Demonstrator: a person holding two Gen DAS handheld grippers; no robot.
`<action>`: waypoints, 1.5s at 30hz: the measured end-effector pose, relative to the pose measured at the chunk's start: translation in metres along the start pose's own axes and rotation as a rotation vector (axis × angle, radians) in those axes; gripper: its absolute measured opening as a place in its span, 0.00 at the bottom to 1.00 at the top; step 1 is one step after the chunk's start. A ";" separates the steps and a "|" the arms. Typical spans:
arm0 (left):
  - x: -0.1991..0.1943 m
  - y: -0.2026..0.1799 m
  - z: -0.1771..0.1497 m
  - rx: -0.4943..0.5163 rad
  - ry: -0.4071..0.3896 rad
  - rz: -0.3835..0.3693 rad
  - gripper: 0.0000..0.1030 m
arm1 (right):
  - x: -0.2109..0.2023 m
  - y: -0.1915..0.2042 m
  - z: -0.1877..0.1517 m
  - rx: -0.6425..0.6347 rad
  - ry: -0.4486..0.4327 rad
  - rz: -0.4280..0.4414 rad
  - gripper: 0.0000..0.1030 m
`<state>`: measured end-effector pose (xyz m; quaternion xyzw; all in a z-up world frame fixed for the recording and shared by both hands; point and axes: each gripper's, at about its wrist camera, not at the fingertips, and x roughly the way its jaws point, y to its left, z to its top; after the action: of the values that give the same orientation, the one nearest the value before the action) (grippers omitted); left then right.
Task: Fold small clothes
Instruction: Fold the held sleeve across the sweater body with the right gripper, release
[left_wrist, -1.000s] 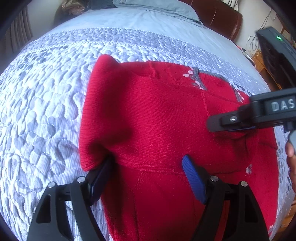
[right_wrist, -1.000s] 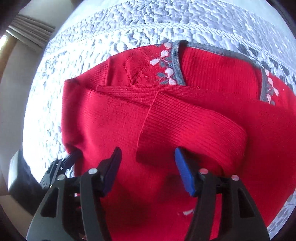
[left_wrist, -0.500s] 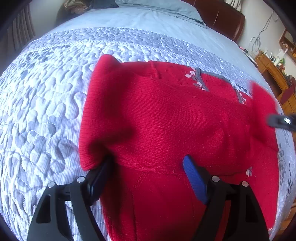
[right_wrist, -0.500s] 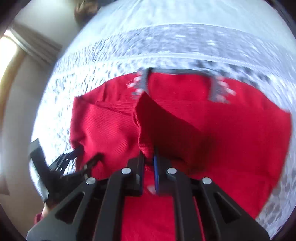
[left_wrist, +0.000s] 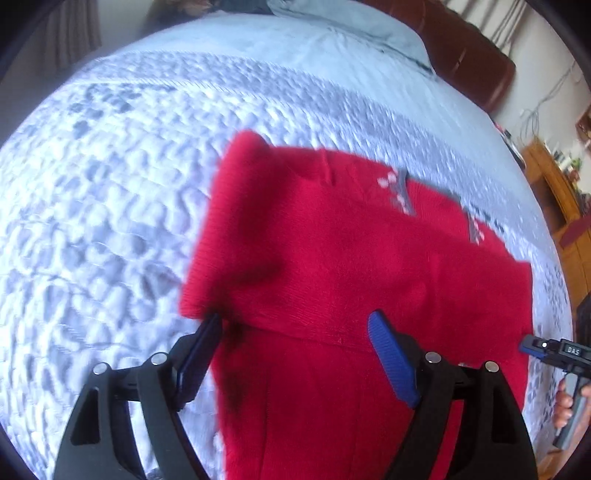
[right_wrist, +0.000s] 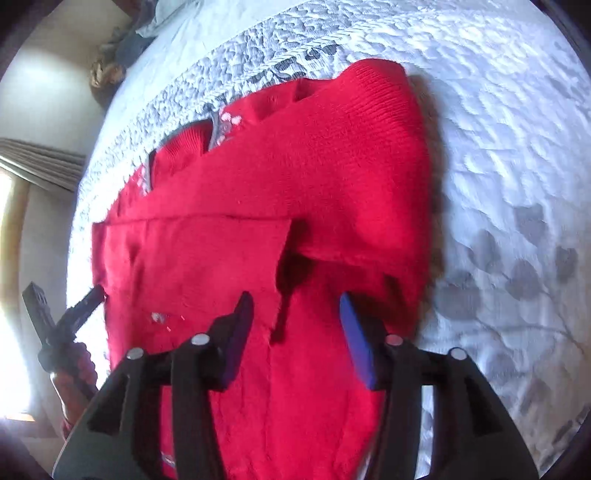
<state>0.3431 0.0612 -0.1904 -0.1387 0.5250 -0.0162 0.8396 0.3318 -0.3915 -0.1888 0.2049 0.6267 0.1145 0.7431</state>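
Note:
A small red knit sweater (left_wrist: 351, 266) with a grey, flower-patterned neckline lies on the quilted bed, both sleeves folded across its chest. My left gripper (left_wrist: 295, 354) is open just above the sweater's lower body, empty. My right gripper (right_wrist: 295, 332) is open and empty over the sweater (right_wrist: 277, 192), near the cuff of the folded sleeve. In the left wrist view the right gripper (left_wrist: 532, 347) shows at the sweater's right edge. In the right wrist view the left gripper (right_wrist: 88, 299) shows at the sweater's left edge.
The grey and white quilted bedspread (left_wrist: 110, 221) surrounds the sweater on all sides. A pale blue pillow (left_wrist: 351, 26) and brown headboard (left_wrist: 469, 55) are at the far end. A wooden cabinet (left_wrist: 561, 206) stands to the right of the bed.
My right gripper shut on the sleeve cuff, carried it across the chest, then opened and let it go. It has pulled back toward the sweater's hem. The left gripper lifted slightly.

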 end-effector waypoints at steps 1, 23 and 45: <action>-0.005 0.002 0.002 -0.003 -0.015 0.000 0.79 | 0.006 -0.001 0.003 0.009 0.008 0.024 0.54; -0.016 0.024 0.014 -0.030 -0.072 0.131 0.79 | 0.031 0.034 0.024 -0.109 0.057 -0.054 0.14; 0.044 -0.028 0.040 0.099 -0.047 0.277 0.79 | 0.006 0.000 0.084 -0.064 -0.038 -0.194 0.10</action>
<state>0.4018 0.0356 -0.2052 -0.0236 0.5180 0.0771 0.8516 0.4151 -0.4027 -0.1834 0.1216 0.6254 0.0579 0.7686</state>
